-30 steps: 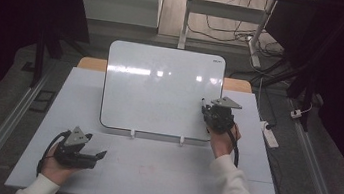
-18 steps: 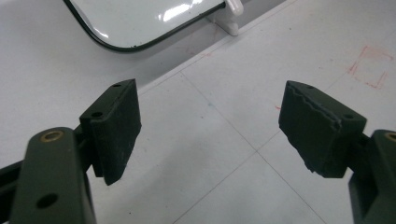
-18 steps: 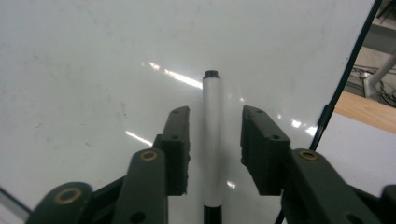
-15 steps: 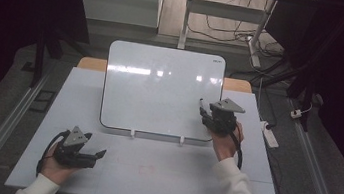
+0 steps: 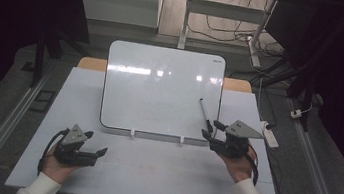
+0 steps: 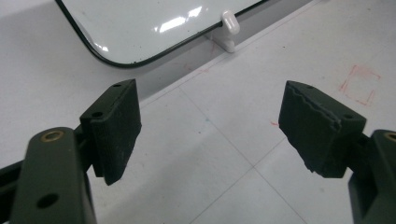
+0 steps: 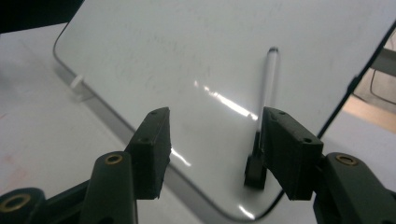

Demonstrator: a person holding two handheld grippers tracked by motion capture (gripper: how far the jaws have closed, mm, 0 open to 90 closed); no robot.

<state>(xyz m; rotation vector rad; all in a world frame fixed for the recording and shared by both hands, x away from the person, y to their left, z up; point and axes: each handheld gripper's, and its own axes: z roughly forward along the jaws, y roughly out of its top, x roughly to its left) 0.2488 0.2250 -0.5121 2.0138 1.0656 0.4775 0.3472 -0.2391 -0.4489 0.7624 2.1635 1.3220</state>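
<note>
On the lower right part of the whiteboard (image 5: 160,90), a marker (image 5: 205,114) lies flat with its black cap toward the board's near edge, while the right hand-held gripper (image 5: 211,131) sits just behind that cap, its jaws having just been opening and now released, with nothing pinched between them. Seen from the right gripper view, the marker (image 7: 267,88) runs alongside the inner face of one jaw. Nearer the person, the left hand-held gripper (image 5: 94,153) rests low over the white worktop (image 5: 160,171), jaws spread wide and empty.

A marker (image 5: 205,112) lies on the whiteboard's (image 5: 161,85) right side.
</note>
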